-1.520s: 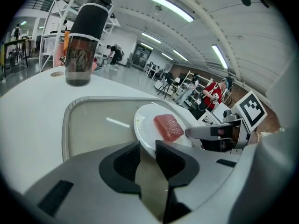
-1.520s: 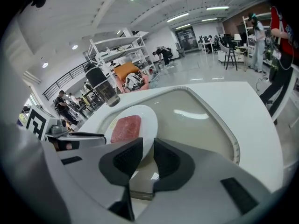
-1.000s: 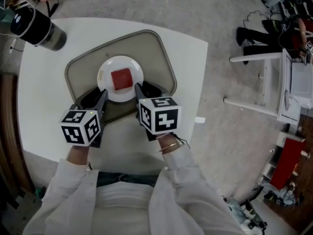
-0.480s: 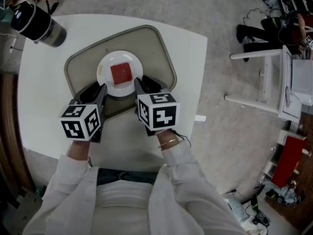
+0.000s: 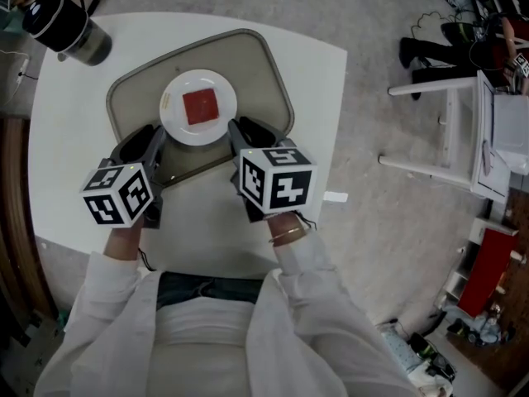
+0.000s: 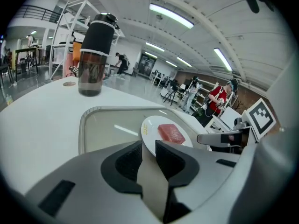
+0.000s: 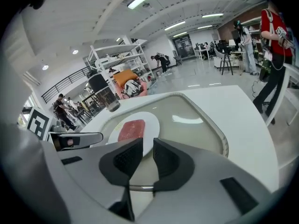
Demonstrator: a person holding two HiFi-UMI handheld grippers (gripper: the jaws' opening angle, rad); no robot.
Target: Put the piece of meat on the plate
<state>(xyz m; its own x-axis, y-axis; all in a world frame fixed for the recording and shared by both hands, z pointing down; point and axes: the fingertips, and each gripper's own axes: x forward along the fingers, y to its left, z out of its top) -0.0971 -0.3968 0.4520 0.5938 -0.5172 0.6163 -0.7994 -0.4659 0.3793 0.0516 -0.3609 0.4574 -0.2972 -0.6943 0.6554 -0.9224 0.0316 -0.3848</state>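
Red square meat slab [image 5: 199, 106] on round white plate [image 5: 173, 122], grey tray [image 5: 266, 77] beneath; black flask [image 5: 62, 27] well apart. Left gripper [image 6: 148, 148], right gripper [image 7: 147, 148]: jaws narrowly parted, empty.

White table [image 5: 66, 139]: upper left of the frame. Grey tray [image 5: 266, 81] lies on it, carrying a white plate [image 5: 173, 119] with the red piece of meat [image 5: 199, 105] at its centre. Left gripper [image 5: 140, 145] and right gripper [image 5: 250, 132] flank the plate's lower rim. Dark bottle [image 5: 62, 27]: top left corner.

The left gripper [image 5: 147, 141] and the right gripper [image 5: 248, 129] draw back slightly from the plate [image 5: 171, 111] — the left one farther, drifting outward.
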